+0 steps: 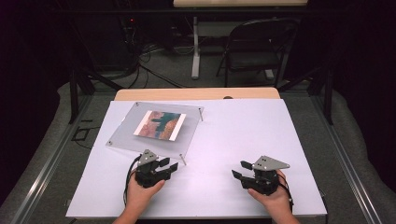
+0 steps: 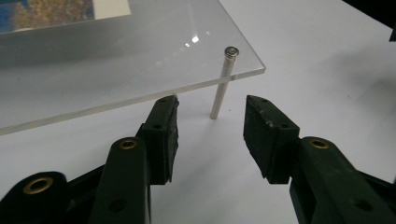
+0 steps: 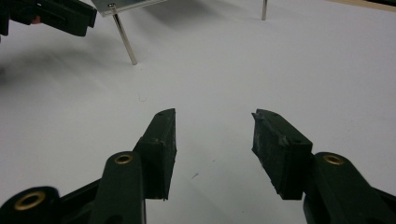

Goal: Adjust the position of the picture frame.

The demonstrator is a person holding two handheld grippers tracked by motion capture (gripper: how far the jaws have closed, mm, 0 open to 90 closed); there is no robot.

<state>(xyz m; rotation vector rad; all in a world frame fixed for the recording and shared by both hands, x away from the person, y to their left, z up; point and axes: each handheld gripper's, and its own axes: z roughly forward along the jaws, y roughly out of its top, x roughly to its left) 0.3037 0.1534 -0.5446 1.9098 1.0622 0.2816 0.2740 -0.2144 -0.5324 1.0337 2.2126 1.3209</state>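
Both tongs were held low over the white sheet (image 1: 243, 140), one in each hand. Left gripper (image 1: 170, 164) had its jaws apart and nothing between them; it pointed at the near corner of the clear plate (image 1: 140, 135), and the metal leg (image 2: 220, 88) of that corner stood just beyond the gap, not touched. That plate stood on thin legs at the left back of the sheet, a picture (image 1: 160, 124) lying on it. Right gripper (image 1: 240, 169) was well apart from the plate, jaws also open and empty, over bare sheet
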